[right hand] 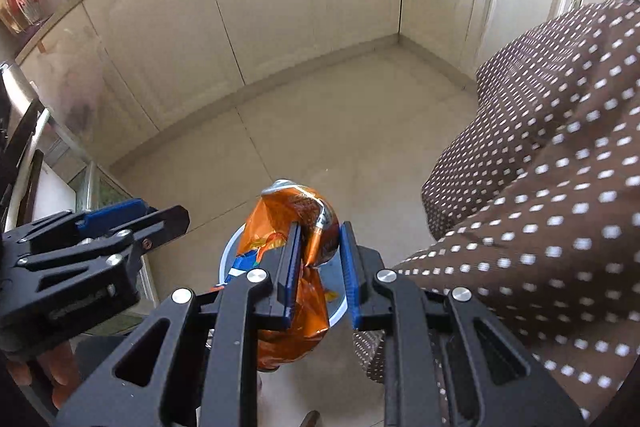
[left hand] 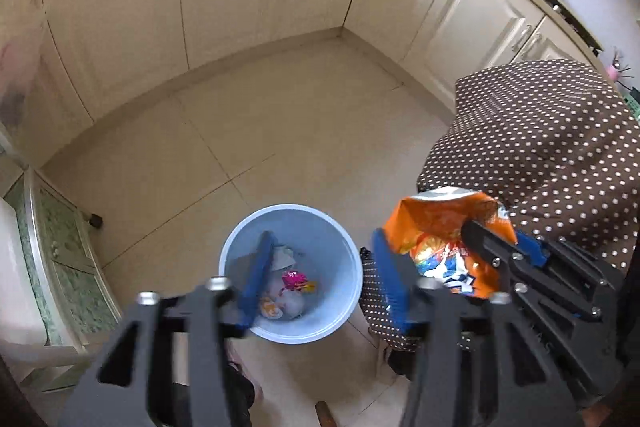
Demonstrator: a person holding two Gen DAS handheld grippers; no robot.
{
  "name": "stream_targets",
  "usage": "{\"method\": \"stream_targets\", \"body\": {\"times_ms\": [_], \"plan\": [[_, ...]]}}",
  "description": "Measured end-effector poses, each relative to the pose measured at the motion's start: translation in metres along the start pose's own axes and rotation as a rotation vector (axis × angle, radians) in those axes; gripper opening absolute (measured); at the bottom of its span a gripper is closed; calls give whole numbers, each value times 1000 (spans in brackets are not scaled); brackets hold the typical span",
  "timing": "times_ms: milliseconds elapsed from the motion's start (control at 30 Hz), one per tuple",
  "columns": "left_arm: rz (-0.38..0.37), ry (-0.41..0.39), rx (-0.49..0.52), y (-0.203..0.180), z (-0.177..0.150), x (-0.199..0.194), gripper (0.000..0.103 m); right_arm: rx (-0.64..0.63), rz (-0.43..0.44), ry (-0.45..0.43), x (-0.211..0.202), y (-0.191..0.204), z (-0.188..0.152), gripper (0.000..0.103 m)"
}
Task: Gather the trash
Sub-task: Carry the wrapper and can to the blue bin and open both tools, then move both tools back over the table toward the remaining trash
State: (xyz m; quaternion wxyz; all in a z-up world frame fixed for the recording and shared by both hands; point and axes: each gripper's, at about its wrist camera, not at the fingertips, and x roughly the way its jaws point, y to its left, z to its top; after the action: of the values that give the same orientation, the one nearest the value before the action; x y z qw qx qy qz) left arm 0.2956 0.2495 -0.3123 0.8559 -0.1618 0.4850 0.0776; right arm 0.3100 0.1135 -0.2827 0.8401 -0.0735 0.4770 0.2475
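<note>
Above the blue bin [left hand: 291, 273], the right claw [right hand: 320, 275] grips the orange snack bag [right hand: 290, 267] just beside the rim, poised for dropping; the left claw [left hand: 320, 275] hangs released, empty, over the bin.

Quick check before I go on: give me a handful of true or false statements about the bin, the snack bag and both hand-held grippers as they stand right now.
1. The right hand-held gripper is clamped on the orange snack bag. True.
2. The blue bin is empty. False: it already holds bits of rubbish, among them a pink wrapper.
3. The left hand-held gripper is open with nothing between its fingers. True.
4. The snack bag already lies inside the bin. False: it is held in the air beside and above the bin.
5. The bin stands on the kitchen counter. False: it stands on the tiled floor.
</note>
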Motion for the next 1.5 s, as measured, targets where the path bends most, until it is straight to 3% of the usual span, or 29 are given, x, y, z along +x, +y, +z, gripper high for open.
{"method": "stream_targets", "body": {"times_ms": [300, 467, 700, 867, 1067, 1233, 1367, 1500], "plan": [[49, 38, -47, 22, -9, 9, 58, -26, 31, 59, 31, 19, -4, 18], [55, 34, -69, 27, -10, 2, 59, -29, 50, 51, 35, 25, 6, 20], [51, -21, -62, 26, -2, -26, 61, -24, 47, -4, 13, 28, 17, 36], [3, -74, -70, 17, 4, -56, 61, -17, 33, -69, -33, 22, 22, 45], [-66, -190, -30, -15, 8, -116, 62, -14, -22, -228, -122, 11, 28, 57], [-126, -279, 46, -60, 4, -165, 64, -3, -129, -359, -198, -10, 15, 69], [-176, -320, 114, -103, -4, -193, 67, 31, -213, -413, -240, -42, -3, 82], [-232, -329, 203, -159, -16, -207, 68, 100, -287, -447, -280, -86, -31, 83]]}}
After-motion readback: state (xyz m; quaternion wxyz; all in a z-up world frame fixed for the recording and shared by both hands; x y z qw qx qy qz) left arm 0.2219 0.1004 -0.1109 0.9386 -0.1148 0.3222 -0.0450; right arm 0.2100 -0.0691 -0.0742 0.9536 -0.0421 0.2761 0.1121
